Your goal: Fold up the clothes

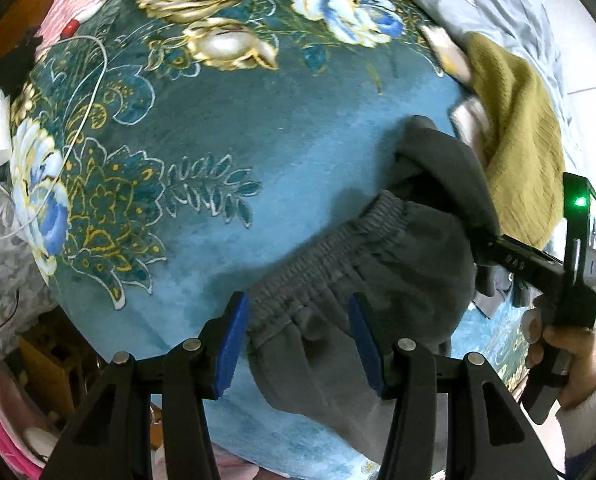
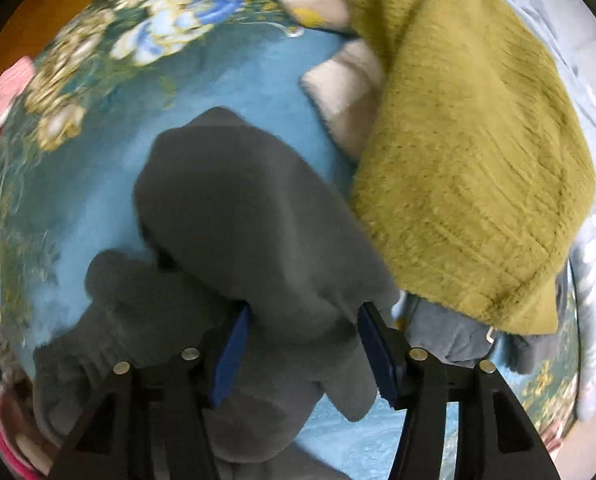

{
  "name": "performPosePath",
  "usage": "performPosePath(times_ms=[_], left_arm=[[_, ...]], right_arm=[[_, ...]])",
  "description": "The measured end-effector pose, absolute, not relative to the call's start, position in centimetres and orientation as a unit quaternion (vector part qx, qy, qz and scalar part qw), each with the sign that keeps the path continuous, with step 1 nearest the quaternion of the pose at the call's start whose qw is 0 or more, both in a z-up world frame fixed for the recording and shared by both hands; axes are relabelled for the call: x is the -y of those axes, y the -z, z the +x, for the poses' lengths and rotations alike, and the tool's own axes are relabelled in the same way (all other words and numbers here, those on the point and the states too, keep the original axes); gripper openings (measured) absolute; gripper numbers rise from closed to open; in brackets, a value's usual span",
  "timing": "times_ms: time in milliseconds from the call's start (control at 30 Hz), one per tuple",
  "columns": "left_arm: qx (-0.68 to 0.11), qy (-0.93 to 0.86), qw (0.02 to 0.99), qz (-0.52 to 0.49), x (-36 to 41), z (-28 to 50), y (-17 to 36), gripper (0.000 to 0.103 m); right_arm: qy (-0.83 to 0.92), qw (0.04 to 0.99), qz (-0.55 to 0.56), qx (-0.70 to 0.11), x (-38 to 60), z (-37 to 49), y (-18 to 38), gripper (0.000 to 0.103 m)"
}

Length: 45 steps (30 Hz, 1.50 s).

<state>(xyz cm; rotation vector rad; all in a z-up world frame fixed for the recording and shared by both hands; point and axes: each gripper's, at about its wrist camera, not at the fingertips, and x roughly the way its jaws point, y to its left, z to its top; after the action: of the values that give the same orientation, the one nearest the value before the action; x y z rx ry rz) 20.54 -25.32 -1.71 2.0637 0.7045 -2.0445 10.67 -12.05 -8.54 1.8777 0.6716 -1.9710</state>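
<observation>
Left wrist view: left gripper, jaws spread, straddles the elastic waistband of grey trousers lying bunched on the blue floral blanket. Waistband runs up-right toward the right gripper, jaws likewise spread around grey cloth. Olive sweater just beyond.

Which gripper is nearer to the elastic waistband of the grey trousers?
Left. The left gripper has its open jaws on either side of the elastic waistband. The right gripper is farther along the grey trousers, open around a plain fold near the mustard sweater.
</observation>
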Motion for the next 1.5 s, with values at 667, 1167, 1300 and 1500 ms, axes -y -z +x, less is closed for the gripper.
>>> performPosePath(times_ms=[667,1167,1300,1500], left_arm=[[-0.248,0.691,0.035,0.678,22.0,21.3,1.2,0.053],[-0.276,0.670,0.031,0.689,18.0,20.0,1.9,0.053],[-0.279,0.659,0.026,0.698,16.6,18.4,3.0,0.053],[-0.265,0.623,-0.006,0.736,12.0,14.3,6.0,0.054]], right_arm=[[0.761,-0.047,0.633,-0.134,-12.5,16.0,-4.8,0.003],[0.678,-0.183,0.712,0.007,-31.2,24.3,-3.1,0.003],[0.652,-0.196,0.730,0.066,-33.4,25.1,-1.1,0.003],[0.647,-0.194,0.734,0.075,-34.2,23.6,0.2,0.004]])
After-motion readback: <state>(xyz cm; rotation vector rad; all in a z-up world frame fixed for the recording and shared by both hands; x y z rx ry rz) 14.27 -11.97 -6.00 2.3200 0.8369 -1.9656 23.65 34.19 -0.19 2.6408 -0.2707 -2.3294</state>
